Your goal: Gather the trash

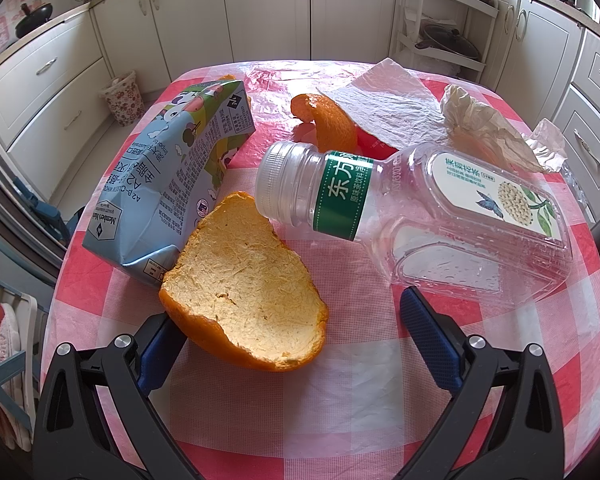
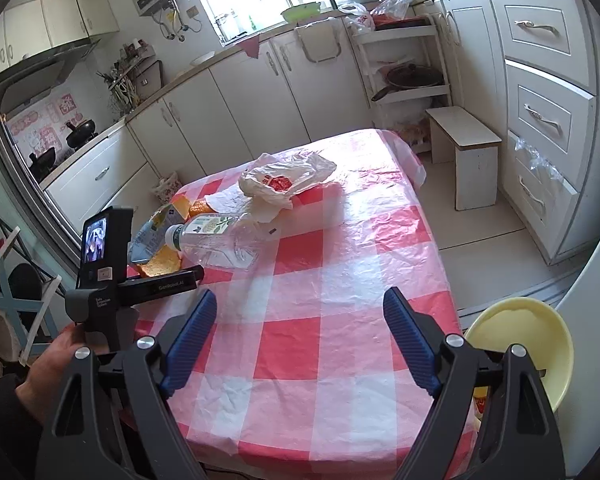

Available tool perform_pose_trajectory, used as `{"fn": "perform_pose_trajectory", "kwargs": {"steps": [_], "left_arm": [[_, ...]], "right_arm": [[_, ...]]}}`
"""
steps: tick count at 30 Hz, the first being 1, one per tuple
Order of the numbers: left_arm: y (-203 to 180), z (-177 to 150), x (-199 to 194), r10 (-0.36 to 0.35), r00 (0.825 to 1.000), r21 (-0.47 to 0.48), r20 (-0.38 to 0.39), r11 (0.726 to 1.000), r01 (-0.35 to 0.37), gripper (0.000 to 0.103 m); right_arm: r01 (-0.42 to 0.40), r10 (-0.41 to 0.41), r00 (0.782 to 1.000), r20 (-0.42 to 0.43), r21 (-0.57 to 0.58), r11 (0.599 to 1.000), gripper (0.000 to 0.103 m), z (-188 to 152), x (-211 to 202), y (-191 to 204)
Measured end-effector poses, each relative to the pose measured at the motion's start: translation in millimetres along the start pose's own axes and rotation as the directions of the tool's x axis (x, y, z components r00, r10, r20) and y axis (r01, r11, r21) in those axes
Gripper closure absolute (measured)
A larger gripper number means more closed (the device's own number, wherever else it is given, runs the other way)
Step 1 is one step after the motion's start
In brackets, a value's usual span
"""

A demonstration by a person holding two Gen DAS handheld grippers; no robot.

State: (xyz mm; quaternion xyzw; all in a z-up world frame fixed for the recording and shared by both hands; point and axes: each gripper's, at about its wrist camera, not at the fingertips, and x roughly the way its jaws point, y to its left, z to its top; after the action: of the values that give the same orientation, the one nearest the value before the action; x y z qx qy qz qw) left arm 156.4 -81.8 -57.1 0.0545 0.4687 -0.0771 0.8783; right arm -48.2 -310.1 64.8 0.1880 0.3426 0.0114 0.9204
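Left gripper hangs over the bench, fingers wide, orange peel between them, touching the left finger only. Best bet: close on the rim. Right gripper gapes empty.

I see the trash bunched at one end of the checked table. A big orange peel lies pith-up, its edge against a crumpled blue milk carton lying on its side. An empty clear bottle (green label, cap on) lies flat, neck over the peel. Behind it curl a second peel, a tissue and what looks like crumpled plastic bags.
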Motion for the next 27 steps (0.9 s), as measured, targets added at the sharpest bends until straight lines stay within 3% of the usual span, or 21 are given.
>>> {"fn": "perform_pose_trajectory", "kwargs": {"steps": [11,14,20,27], "left_arm": [[7,-5,-6,0.016,0.999,-0.011,-0.038,1.000,-0.017,0.007],[21,-12,-27,0.022,1.000,-0.044,0.012,0.999,-0.021,0.007],[39,-15,-64,-0.024,0.998,-0.015,0.057,1.000,0.025,0.007],[52,-17,-95,0.014,0.995,0.018,0.096,1.000,-0.016,0.007]], "right_arm": [[0.001,-0.002,1.000,-0.013,-0.066,0.998,0.021,0,12,14],[0.000,-0.001,1.000,-0.013,-0.095,0.996,0.021,1,18,24],[-0.026,0.022,0.999,-0.033,-0.154,0.988,0.021,10,33,48],[-0.061,0.035,0.996,-0.078,-0.366,0.928,0.020,30,68,93]]}}
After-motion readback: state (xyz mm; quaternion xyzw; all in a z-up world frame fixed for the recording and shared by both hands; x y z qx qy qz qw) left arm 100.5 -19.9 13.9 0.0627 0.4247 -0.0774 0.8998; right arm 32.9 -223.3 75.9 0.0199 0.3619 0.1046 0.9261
